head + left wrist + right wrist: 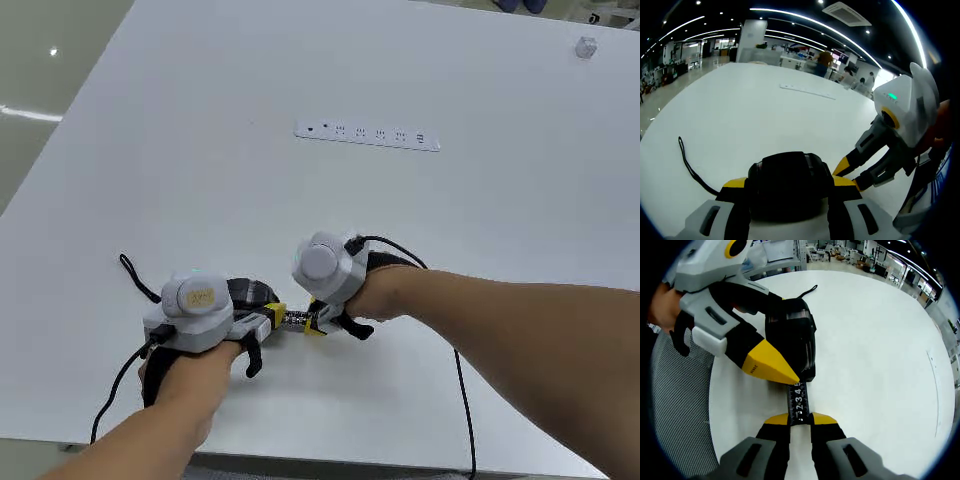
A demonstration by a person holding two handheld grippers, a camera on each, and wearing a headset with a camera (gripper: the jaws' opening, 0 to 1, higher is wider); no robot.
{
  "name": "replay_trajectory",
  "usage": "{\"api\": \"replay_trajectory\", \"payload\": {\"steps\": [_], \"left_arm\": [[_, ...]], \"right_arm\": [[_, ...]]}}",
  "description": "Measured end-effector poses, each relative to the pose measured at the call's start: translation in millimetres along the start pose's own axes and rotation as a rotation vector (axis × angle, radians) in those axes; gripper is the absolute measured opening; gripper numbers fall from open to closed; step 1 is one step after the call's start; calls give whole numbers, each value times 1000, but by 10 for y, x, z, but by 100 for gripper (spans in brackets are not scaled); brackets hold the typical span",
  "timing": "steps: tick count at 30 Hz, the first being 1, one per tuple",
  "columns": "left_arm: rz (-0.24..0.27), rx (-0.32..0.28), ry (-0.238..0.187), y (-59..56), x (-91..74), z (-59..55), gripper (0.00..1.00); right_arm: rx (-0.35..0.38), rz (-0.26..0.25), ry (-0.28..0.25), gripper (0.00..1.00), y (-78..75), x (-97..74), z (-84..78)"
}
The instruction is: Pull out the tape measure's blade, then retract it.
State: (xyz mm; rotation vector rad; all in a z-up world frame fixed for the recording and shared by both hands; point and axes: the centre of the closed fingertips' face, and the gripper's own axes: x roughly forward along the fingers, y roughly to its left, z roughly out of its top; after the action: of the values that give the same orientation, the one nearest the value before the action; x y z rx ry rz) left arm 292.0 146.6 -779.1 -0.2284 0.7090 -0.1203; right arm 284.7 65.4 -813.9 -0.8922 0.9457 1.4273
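A black tape measure case (251,297) (788,185) (792,335) lies near the table's front edge, and my left gripper (268,320) (790,183) is shut on it, yellow tips on both sides. A short length of blade (798,401) (293,320) with printed numbers runs out of the case. My right gripper (314,325) (800,419) is shut on the blade's end, a few centimetres from the case. In the left gripper view the right gripper (850,175) comes in from the right. A black wrist strap (690,167) (135,277) trails from the case to the left.
The white table (300,190) stretches far back. A white power strip (367,135) (807,90) lies flat near its middle, and a small grey object (586,47) sits at the far right. Black cables (462,390) hang over the front edge. People and desks stand in the distance.
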Motion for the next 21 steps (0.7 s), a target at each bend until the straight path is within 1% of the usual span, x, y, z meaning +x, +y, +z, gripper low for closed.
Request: {"api": "replay_trajectory", "payload": {"steps": [21], "left_arm": [[1, -5, 5, 9, 5, 4, 59]], "right_arm": [[-6, 7, -24, 15, 7, 37, 111]]}}
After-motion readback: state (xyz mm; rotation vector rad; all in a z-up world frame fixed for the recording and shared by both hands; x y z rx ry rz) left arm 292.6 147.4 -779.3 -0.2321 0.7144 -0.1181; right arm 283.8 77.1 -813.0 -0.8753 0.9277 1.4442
